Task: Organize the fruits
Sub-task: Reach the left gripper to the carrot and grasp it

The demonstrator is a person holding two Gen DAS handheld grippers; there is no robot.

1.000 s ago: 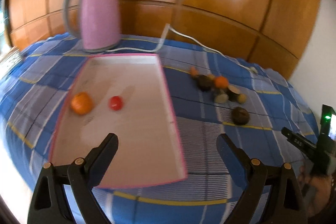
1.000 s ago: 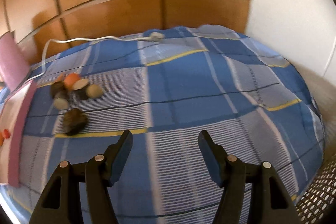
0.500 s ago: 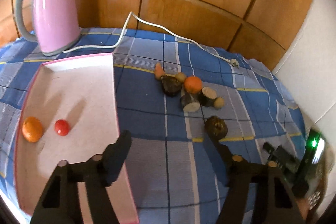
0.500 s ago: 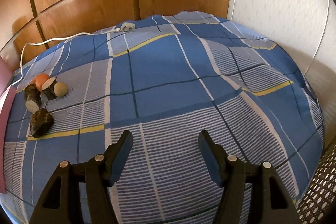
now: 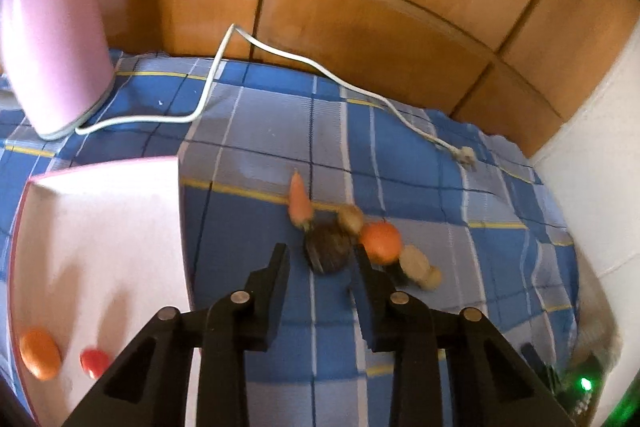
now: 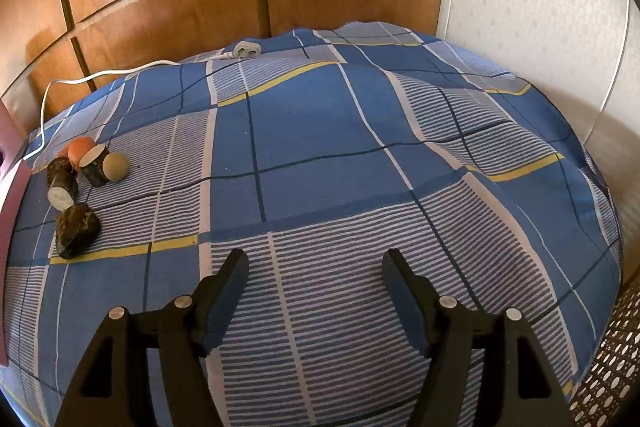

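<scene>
Left wrist view is motion-blurred, so the fruit pile reads soft: the dark round fruit (image 5: 328, 251) sits just past the fingertips of the left gripper (image 5: 320, 259), and its right edge is covered by the right finger (image 5: 370, 279). Can't tell whether either pad touches it. Beyond it: a small carrot-shaped piece (image 5: 299, 201), a tan round one (image 5: 351, 219), an orange (image 5: 380, 242), and a pale cut piece (image 5: 418, 262) partly hidden behind that same finger. Left jaws are closing, gap now narrow, mostly bare cloth between the tips with the dark fruit at the far end of the gap. Pink tray (image 5: 100, 227) is cut off by the left frame edge; in its near corner lie an orange fruit (image 5: 40, 353) and a small red one (image 5: 94, 362). Pink kettle (image 5: 52, 51) is clipped top-left, its white cord (image 5: 280, 51) running across the blue checked cloth (image 6: 320, 131) to a plug. Bottom right: a green LED on a blurred black device, not identifiable. Right wrist view is sharp: the right gripper (image 6: 316, 267) hangs over bare cloth, jaws moderately apart and opening, nothing between them, touching nothing. The fruit pile sits far left, well apart from it, with a dark lumpy fruit (image 6: 76, 229) nearest.
</scene>
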